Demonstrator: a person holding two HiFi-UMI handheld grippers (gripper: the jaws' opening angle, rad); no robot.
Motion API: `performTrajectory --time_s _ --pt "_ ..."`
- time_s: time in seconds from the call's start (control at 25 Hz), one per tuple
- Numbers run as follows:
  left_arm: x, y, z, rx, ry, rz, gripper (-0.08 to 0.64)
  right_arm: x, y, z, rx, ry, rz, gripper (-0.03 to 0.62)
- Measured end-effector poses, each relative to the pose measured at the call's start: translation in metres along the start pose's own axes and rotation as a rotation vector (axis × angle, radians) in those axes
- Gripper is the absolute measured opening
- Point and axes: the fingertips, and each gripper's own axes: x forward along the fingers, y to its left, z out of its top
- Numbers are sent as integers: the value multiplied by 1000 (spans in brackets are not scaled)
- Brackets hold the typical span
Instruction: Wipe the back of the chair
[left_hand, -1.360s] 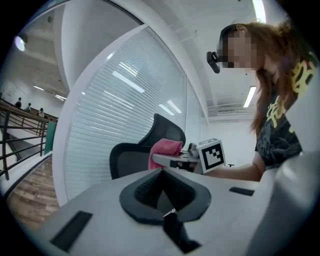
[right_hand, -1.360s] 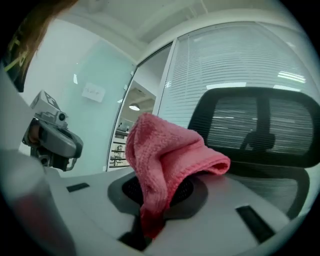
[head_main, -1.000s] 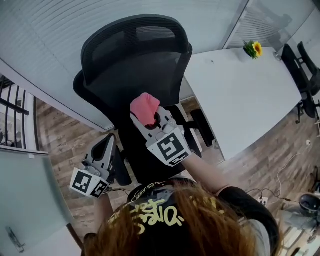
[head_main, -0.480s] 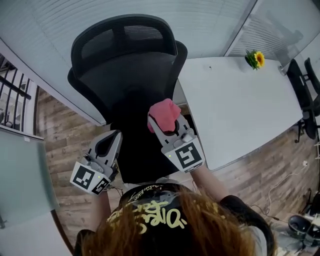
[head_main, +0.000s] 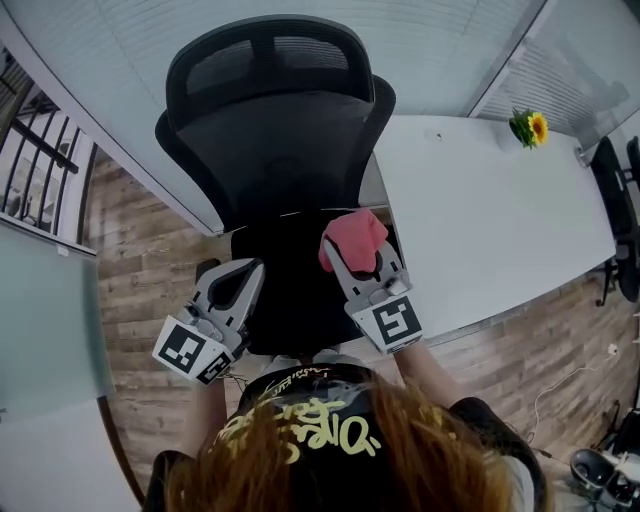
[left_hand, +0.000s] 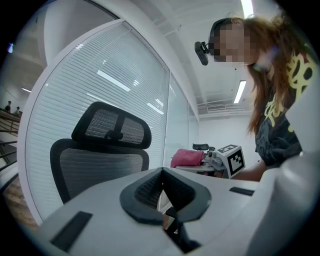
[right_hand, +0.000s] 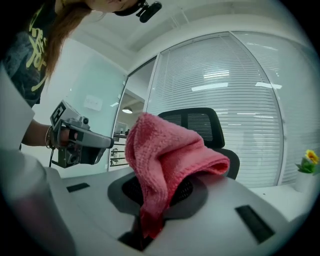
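The right gripper (head_main: 358, 264) is pinching a pink cloth (head_main: 352, 236) between its jaws; in the right gripper view the cloth (right_hand: 167, 160) is bunching up above the jaw tips, folding over toward the right and trailing a narrow tail down into the gap between the pads. The chair (head_main: 270, 150) is standing just ahead of this gripper, against the glass wall with its blinds (head_main: 430, 45), and the cloth is hovering over the right edge of the seat, short of the mesh backrest and apparently apart from it. The backrest is standing upright with its long axis running from the seat up to the headrest, its front facing the person; in the head view it is stretching away from the person toward the wall. The left gripper (head_main: 243, 283) is hanging by the seat's left edge, its jaws pressing together on nothing, with the chair (left_hand: 100, 160) rising to its left. A white table (head_main: 480, 210) bearing a sunflower (head_main: 530, 127) is lying to the chair's right.
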Motion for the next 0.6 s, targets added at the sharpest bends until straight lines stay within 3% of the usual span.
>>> performTrajectory --time_s 0.2,0.6 --pt "-7 4 6 5 -1 -28 -9 -4 1 -6 23 11 -53 58" --pt "-10 8 10 1 -6 -61 -9 -1 9 3 18 17 -75 58"
